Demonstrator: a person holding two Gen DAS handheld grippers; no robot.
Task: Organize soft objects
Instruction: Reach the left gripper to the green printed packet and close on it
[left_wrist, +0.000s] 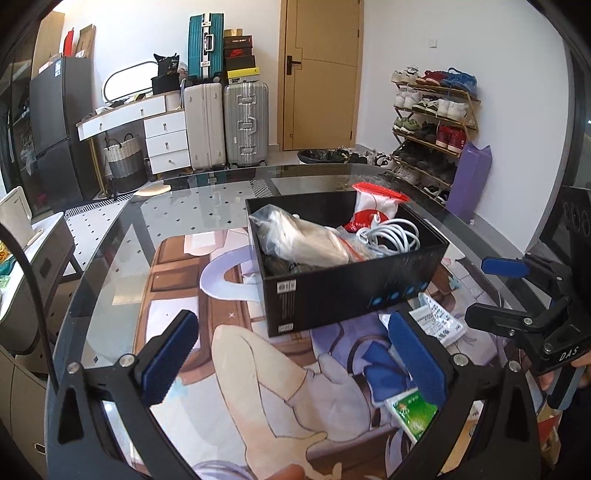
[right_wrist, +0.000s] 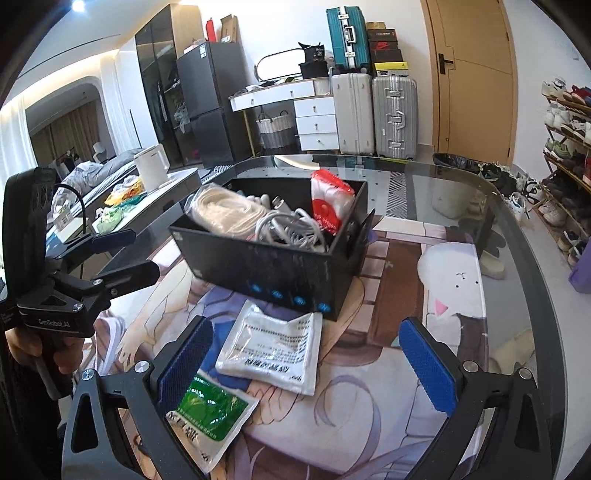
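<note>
Between the spread blue pads of the left gripper (left_wrist: 293, 360) lay only the printed mat (left_wrist: 258, 369) on the glass table (left_wrist: 110, 258); the jaws stood wide apart and held nothing. Just under its right-hand pad (left_wrist: 417, 356) sat a green packet (left_wrist: 413, 411), partly hidden by the finger. Ahead of the jaws and slightly to the right stood a black box (left_wrist: 354, 295), open at the top. Inside it were a clear plastic bag (left_wrist: 303, 236) toward the near left, a coil of white cable (left_wrist: 391, 234) toward the right, and a red-and-white pouch (left_wrist: 375, 206) standing at the far right corner.

The right gripper (right_wrist: 310, 363) was also open, its pads well apart and closed on nothing. A white sachet with printed text (right_wrist: 273, 350) lay flat on the mat between its fingers, nearer the left one, one corner reaching the foot of the box (right_wrist: 280, 273). The green packet (right_wrist: 210, 410) lay beside and partly under the left pad (right_wrist: 184, 365), overlapped by the sachet's near corner. Whether that pad touched the packet could not be told.

Off to the left of the right gripper, the left gripper (right_wrist: 125, 254) was seen from the side, held in a hand (right_wrist: 44, 347).

Beyond the table stood suitcases (left_wrist: 225, 122), a white set of drawers (left_wrist: 166, 140), a wooden door (left_wrist: 321, 74) and a shoe rack (left_wrist: 432, 122).
</note>
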